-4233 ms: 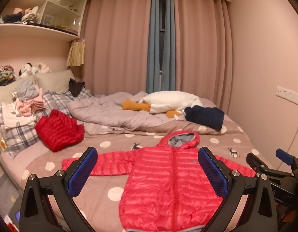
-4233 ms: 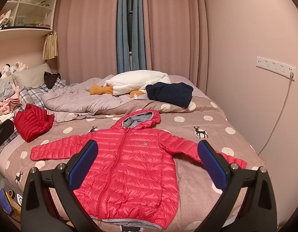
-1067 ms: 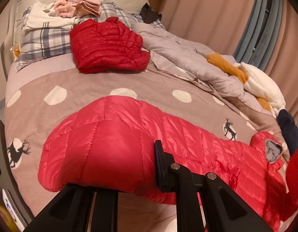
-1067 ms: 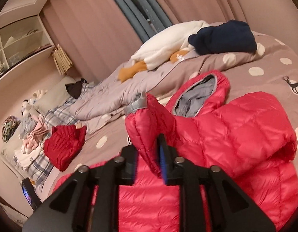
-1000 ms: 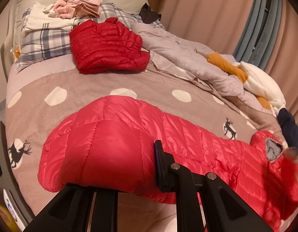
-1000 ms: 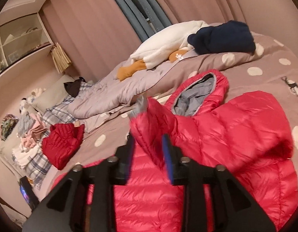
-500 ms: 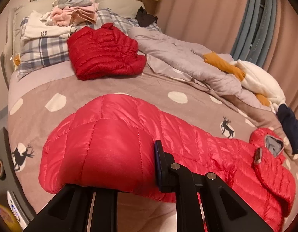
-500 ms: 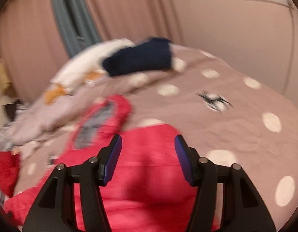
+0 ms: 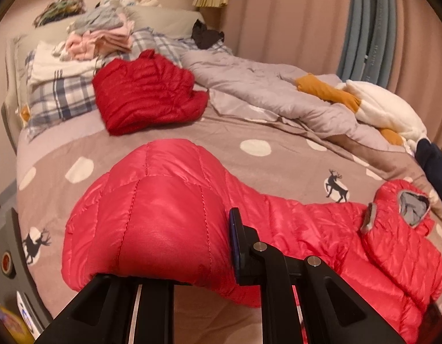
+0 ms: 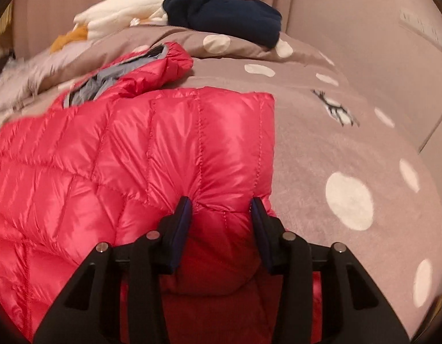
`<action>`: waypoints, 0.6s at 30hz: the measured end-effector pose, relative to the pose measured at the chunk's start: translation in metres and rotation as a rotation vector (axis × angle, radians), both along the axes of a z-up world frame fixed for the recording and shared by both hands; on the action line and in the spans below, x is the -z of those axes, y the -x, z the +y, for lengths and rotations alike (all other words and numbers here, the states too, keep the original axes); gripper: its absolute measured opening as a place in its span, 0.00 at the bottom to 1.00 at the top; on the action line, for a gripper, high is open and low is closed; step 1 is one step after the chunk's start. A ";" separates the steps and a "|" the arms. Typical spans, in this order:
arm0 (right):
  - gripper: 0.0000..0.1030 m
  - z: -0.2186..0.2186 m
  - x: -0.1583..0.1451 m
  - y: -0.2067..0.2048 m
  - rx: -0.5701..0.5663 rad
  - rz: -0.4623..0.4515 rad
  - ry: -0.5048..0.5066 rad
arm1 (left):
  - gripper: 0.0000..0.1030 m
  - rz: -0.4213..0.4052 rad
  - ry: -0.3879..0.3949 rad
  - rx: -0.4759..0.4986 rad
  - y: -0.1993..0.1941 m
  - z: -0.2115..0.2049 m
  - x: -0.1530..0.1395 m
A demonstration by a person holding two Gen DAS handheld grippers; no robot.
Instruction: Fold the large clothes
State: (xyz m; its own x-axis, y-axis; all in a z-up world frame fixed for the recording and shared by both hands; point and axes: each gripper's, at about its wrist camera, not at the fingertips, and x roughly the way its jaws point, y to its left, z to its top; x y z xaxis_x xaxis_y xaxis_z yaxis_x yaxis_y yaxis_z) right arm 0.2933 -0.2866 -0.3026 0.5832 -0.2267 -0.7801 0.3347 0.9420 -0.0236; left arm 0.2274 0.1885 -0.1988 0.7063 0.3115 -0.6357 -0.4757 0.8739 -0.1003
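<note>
Between our right gripper's (image 10: 222,210) pads there's a puffy bulge of the jacket (image 10: 152,149). The jaws have just been closing in on it, the pads dent the fabric on both sides, so we'd call that a pinch on the folded side edge, though how firm it is we can't really tell. From those fingers the jacket runs away and to the left in that view, with the hood (image 10: 163,60) up at the far end, so its long axis points pretty much straight ahead of the right gripper

Over on the other side, our left gripper (image 9: 192,246) is clamped tight on the sleeve (image 9: 152,215), which balloons up over the near finger and hides it. From there the sleeve stretches off to the right toward the body and hood, across the bed (image 9: 278,169)

So we've got the left hand out at the sleeve end and the right hand on the body's right edge, which already looks folded in. Our guess is the next move hinges on carrying that left sleeve rightward across the body, and the left hand is the one placed for it
</note>
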 end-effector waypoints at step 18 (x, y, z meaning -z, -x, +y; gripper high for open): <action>0.59 -0.087 -0.128 0.139 0.320 -0.283 -0.024 | 0.13 -0.112 -0.089 0.377 -0.030 -0.211 -0.049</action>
